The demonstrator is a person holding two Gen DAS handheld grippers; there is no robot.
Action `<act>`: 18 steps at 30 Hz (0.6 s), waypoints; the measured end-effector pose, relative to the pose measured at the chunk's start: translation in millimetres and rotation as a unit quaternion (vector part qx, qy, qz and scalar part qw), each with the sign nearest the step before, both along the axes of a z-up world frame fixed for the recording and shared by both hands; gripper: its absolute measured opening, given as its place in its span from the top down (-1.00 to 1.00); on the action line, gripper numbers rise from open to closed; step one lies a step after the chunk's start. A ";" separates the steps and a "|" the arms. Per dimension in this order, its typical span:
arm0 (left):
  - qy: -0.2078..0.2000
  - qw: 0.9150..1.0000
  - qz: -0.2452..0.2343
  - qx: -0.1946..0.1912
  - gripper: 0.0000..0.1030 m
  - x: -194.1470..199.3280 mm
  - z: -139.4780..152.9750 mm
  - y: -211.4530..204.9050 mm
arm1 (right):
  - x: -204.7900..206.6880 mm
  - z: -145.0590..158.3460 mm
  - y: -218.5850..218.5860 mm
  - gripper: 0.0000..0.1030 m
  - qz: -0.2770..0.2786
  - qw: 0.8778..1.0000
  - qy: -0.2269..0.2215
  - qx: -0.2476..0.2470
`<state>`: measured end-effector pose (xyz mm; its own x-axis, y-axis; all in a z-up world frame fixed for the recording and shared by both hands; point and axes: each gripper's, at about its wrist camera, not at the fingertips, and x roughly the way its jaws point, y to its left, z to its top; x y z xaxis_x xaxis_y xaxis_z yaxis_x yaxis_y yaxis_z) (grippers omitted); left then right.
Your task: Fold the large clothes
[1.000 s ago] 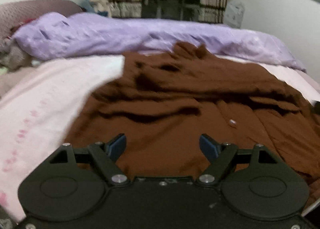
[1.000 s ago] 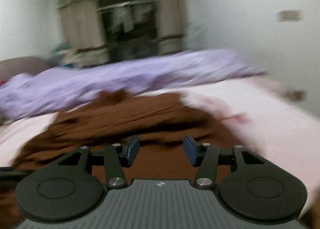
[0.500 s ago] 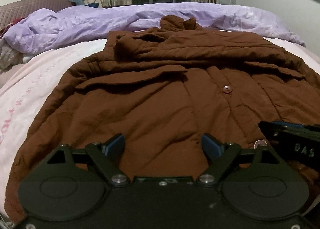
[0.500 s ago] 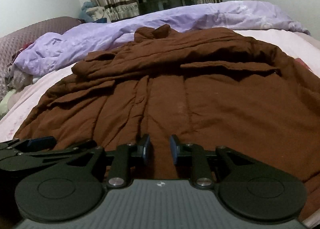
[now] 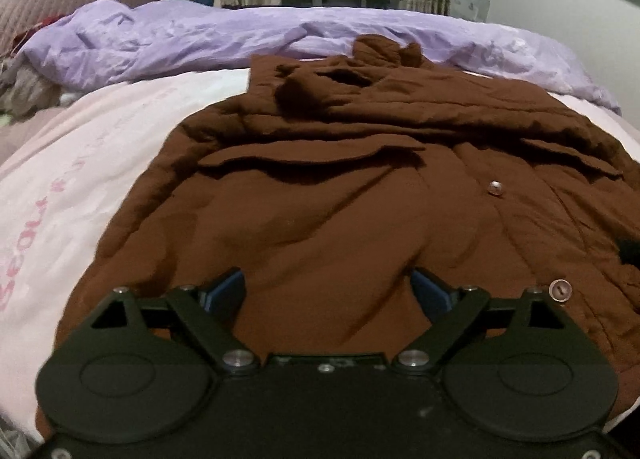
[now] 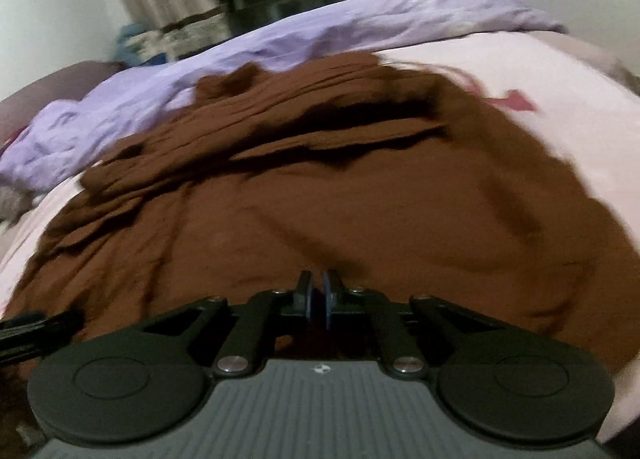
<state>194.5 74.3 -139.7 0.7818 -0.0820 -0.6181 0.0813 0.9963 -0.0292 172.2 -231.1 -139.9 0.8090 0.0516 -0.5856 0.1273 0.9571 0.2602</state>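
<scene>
A large brown quilted coat (image 5: 340, 199) lies spread front-up on the bed, collar at the far end, with two buttons (image 5: 495, 188) along its placket. My left gripper (image 5: 328, 291) hovers low over the coat's near hem; its jaws are opening wide, and the fabric lies under them without being pinched. In the right wrist view the coat (image 6: 320, 199) fills the middle. My right gripper (image 6: 318, 291) has its blue pads pressed together at the near hem, and creases in the cloth run toward the tips. A dark part of the left gripper (image 6: 32, 327) shows at the left edge.
A crumpled purple duvet (image 5: 200, 35) lies across the far side of the bed behind the coat. The pale pink sheet (image 5: 60, 179) shows on the left and on the right (image 6: 520, 71). Curtains and a dark wardrobe stand beyond; a brown headboard is far left.
My right gripper's jaws went from half open to pressed together while it dropped toward the coat's hem. My left gripper's jaws spread a little wider and it sank slightly.
</scene>
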 end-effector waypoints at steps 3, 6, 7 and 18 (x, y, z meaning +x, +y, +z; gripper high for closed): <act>-0.001 1.000 0.010 0.007 -0.82 0.6 0.7 10.9 | -6.1 -2.5 -24.7 0.88 -0.019 0.999 -0.003 0.026; 0.002 0.999 0.030 0.012 -0.82 2.0 -0.1 25.5 | -13.5 -2.5 -44.5 0.88 -0.049 0.998 -0.004 0.025; 0.000 0.999 0.038 0.021 -0.82 1.8 -0.6 28.3 | -15.9 -2.3 -50.2 0.88 -0.056 0.998 -0.004 0.026; -0.009 0.994 0.084 0.063 -0.82 -3.1 1.2 46.0 | -31.4 4.8 -76.9 0.88 -0.113 0.994 -0.008 0.000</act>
<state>191.4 120.3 -138.5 0.7888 0.1270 -0.6014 -0.0866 0.9916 0.0958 140.8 -308.0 -135.1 0.8093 -0.1326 -0.5722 0.3349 0.9045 0.2641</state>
